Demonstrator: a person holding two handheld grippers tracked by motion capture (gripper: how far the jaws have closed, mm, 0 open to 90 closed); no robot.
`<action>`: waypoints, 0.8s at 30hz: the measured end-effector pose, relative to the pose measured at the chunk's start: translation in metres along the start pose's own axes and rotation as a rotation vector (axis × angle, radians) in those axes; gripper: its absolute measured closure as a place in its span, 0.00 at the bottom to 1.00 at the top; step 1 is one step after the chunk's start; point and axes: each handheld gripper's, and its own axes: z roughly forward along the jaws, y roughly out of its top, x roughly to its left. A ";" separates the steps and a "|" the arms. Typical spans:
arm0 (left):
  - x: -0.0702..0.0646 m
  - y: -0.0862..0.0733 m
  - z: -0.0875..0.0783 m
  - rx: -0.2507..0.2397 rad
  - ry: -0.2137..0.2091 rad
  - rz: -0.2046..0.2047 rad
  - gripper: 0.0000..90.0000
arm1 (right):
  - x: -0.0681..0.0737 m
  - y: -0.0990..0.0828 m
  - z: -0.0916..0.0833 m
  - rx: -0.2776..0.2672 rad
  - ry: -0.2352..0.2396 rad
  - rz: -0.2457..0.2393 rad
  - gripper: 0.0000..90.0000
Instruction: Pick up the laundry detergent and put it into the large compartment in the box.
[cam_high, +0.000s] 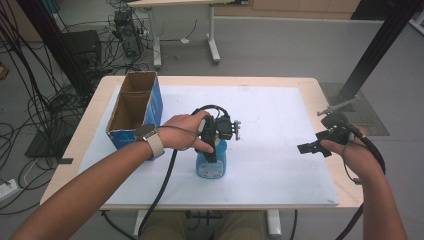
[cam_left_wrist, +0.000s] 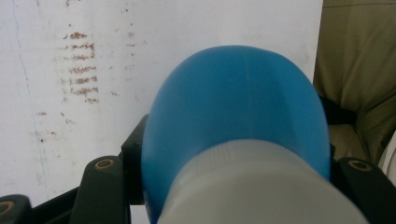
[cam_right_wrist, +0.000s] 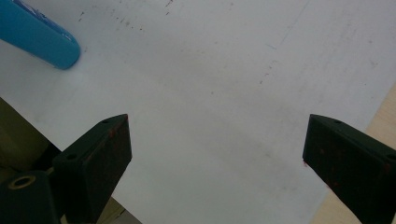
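Observation:
A blue bottle (cam_high: 211, 167) with a pale grey cap stands upright on the white mat (cam_high: 270, 110), near its front middle. My left gripper (cam_high: 213, 149) comes down on it from above and is shut on the bottle's upper part. In the left gripper view the blue bottle (cam_left_wrist: 233, 102) bulges between the two black jaws, its cap nearest the camera. My right gripper (cam_high: 312, 148) hovers over the mat's right side, apart from the bottle. Its jaws stand wide in the right gripper view, and the right gripper (cam_right_wrist: 217, 135) has nothing between them. The bottle (cam_right_wrist: 42, 39) lies at that view's top left.
An open blue cardboard box (cam_high: 135, 107) stands at the mat's back left corner. The mat covers most of a wooden table (cam_high: 90, 125). Black cables trail from both grippers over the front edge. The person's trousers (cam_left_wrist: 359, 70) lie just beyond the mat's edge.

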 end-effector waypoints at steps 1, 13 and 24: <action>0.000 0.000 0.000 0.000 -0.001 0.002 0.43 | 0.000 0.000 0.000 0.000 0.000 0.000 0.09; 0.000 -0.002 0.000 -0.007 0.001 -0.003 0.44 | 0.001 0.000 0.000 0.005 -0.002 -0.002 0.09; -0.003 0.001 -0.001 0.003 0.003 -0.032 0.44 | 0.002 -0.003 -0.005 0.002 -0.002 -0.005 0.09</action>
